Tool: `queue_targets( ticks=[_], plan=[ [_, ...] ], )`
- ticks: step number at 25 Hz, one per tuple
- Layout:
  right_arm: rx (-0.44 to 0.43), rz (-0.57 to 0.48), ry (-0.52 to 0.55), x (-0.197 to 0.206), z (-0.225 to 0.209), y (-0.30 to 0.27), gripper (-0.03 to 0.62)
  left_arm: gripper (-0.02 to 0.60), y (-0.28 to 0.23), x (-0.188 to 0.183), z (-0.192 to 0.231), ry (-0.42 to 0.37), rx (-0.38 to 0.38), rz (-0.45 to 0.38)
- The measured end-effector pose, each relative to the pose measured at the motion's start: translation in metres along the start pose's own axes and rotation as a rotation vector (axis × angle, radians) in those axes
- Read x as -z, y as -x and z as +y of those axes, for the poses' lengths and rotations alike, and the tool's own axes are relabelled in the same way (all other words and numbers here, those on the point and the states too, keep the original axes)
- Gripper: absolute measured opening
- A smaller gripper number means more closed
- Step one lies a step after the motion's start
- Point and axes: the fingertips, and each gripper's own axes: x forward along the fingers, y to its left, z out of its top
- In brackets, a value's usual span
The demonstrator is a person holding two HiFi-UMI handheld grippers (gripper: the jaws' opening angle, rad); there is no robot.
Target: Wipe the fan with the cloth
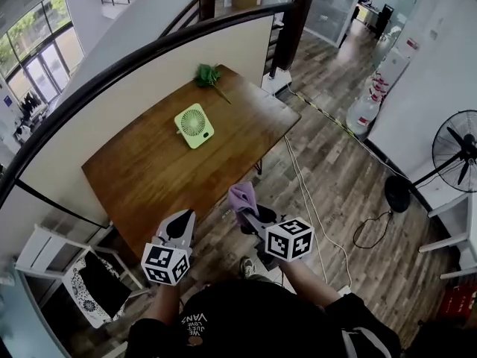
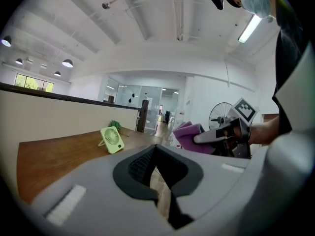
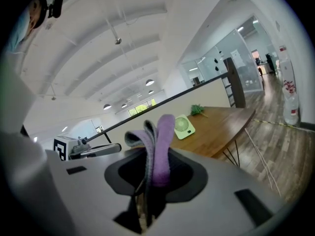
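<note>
A small light-green fan stands on the wooden table, toward its far half; it also shows in the left gripper view and the right gripper view. My right gripper hangs off the table's near edge, shut on a folded purple cloth that sticks up between its jaws. My left gripper hovers at the near edge, shut with nothing in it. From the left gripper view the cloth is at the right. Both grippers are well short of the fan.
A green leafy sprig lies at the table's far corner. A curved partition wall runs behind the table. A white chair stands at the left. A black pedestal fan and cables occupy the wood floor at the right.
</note>
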Motion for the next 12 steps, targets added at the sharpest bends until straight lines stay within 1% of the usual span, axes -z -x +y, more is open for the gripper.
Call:
queue_targets(
  ticks=[4,8,12],
  plan=[
    [-0.06,0.038,0.024,-0.01,-0.027,0.004,0.101,0.011,-0.019,-0.004,-0.016,0.016,-0.066,-0.012],
    [-0.117,0.078,0.044,-0.011,-0.045,0.002,0.1,0.011,-0.032,0.0,-0.025,0.051,-0.126,-0.032],
    [-0.146,0.104,0.049,-0.015,-0.063,-0.006,0.1,0.011,-0.043,0.006,-0.03,0.09,-0.166,-0.029]
  ],
)
